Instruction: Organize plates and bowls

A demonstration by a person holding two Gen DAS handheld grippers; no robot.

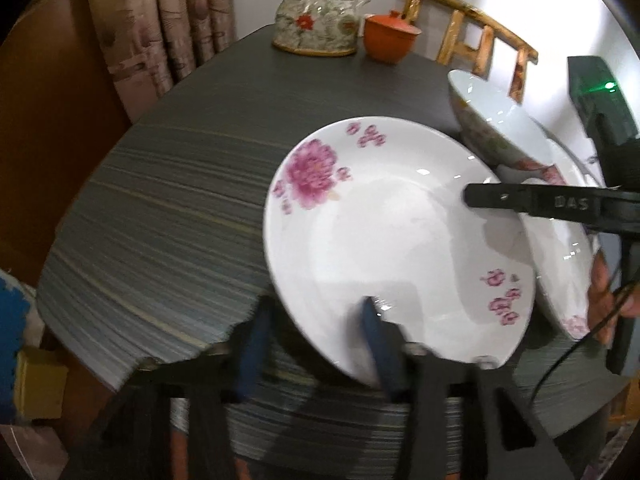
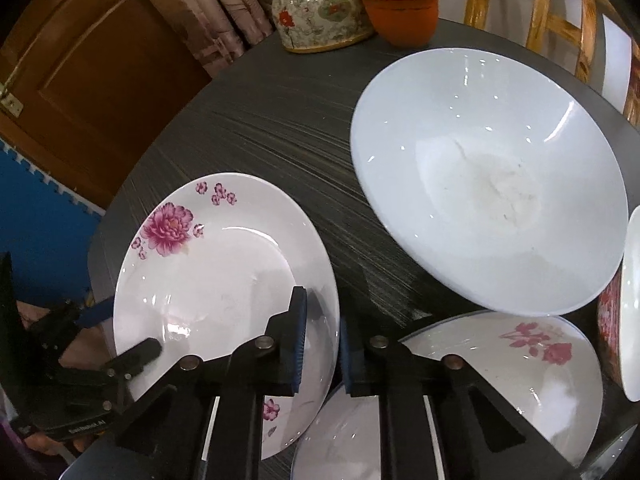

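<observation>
1. One dark counter (image 1: 168,208) with a fine streaked grain and a rounded edge; it carries all the crockery.
2. One white plate (image 1: 384,240) with pink flowers, tilted, its near rim raised off the counter. The left hand-held gripper (image 1: 316,344) is clamped on that rim, one finger above and one below. The right hand-held gripper (image 2: 322,344) holds the plate's opposite rim between its pads, which stand a little apart; firm contact cannot be told.
3. One second flowered plate (image 2: 520,364), flat on the counter beside the first, partly under the right hand-held gripper.
4. One large plain white bowl (image 2: 488,184), behind the second plate.
5. One patterned bowl (image 2: 628,320), at the right edge, mostly out of view.
6. One flowered teapot (image 1: 316,20) and one orange lidded cup (image 1: 390,38), side by side at the far edge.
7. Room: wooden chair (image 1: 472,36) against a white wall, beige curtain (image 1: 160,20), brown wooden door (image 2: 80,72), blue foam mat (image 2: 40,216).
</observation>
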